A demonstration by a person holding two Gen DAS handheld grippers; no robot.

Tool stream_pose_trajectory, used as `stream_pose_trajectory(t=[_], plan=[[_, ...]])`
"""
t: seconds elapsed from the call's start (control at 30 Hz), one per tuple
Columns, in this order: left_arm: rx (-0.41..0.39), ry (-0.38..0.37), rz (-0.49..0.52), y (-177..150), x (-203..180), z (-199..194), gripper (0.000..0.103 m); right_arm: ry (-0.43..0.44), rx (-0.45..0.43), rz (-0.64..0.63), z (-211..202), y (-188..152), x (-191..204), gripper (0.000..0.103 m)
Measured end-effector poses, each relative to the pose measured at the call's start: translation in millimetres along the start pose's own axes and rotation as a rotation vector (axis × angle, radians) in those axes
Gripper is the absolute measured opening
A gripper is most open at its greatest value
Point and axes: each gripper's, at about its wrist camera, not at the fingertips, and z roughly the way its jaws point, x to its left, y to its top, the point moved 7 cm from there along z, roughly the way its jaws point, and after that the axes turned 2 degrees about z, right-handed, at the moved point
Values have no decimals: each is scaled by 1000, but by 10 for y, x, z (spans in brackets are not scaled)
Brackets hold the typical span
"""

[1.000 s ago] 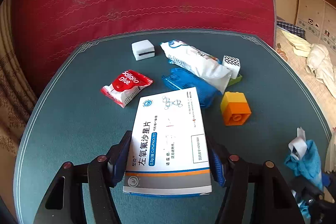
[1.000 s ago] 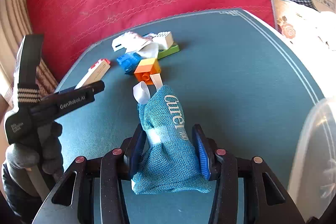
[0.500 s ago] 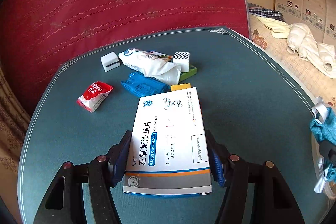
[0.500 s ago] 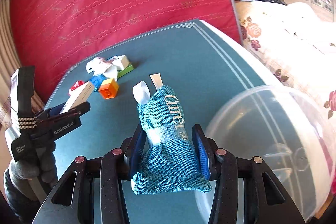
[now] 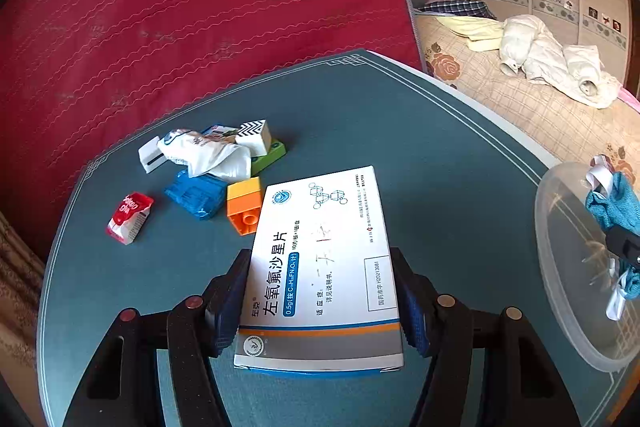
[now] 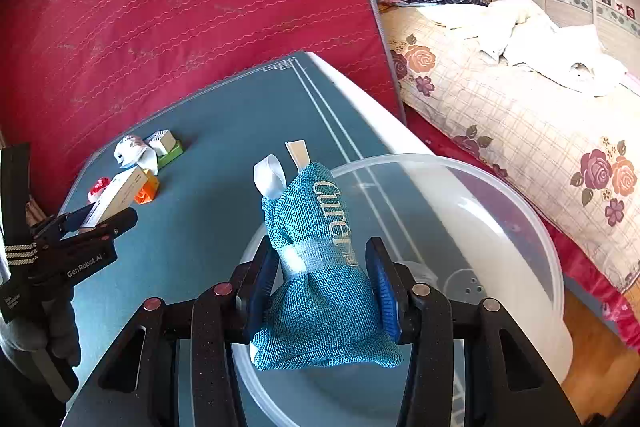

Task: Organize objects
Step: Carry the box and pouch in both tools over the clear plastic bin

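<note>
My left gripper [image 5: 320, 307] is shut on a white medicine box [image 5: 320, 267] with blue print, held above the teal table [image 5: 400, 131]. My right gripper [image 6: 324, 291] is shut on a teal mesh pouch [image 6: 324, 267] with white ribbons, held over a clear plastic bowl [image 6: 500, 211] at the table's right edge. The pouch [image 5: 612, 207] and the bowl [image 5: 568, 267] also show at the right of the left wrist view. The left gripper with its box [image 6: 116, 195] shows at the left of the right wrist view.
On the far left of the table lie an orange brick [image 5: 244, 203], a blue packet [image 5: 196, 195], a red glue packet [image 5: 128, 217], a white wrapper [image 5: 208, 151], a patterned block [image 5: 254, 135] on a green brick and a white block [image 5: 148, 155]. A red mattress [image 5: 200, 7] stands behind; a bed [image 6: 520, 99] lies right.
Both grippers have swung right with their loads. The bowl has come into view, and the pouch now hangs over it. The pile of objects has shifted left in both views.
</note>
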Motion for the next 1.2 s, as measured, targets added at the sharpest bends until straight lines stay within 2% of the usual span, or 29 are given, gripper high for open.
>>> stream_pose_trajectory(t=[0.37,0.73,1.07,1.13,1.2], plan=[[0,-84,123,86,-737,-57,68,-67,3,23,-65,-32,-532,47],[17,-260,188,229,-1423,-103,68,-64,-8,53,-81,14,-724,47],[34,-338,200,262,-1659,-51,69,-95,-26,41,-75,76,-763,47],[39,-349,198,257,-1676,-39,71,-104,-29,34,-74,84,-769,47],[44,-365,189,248,-1675,-38,78,-116,-33,28,-74,91,-780,47]])
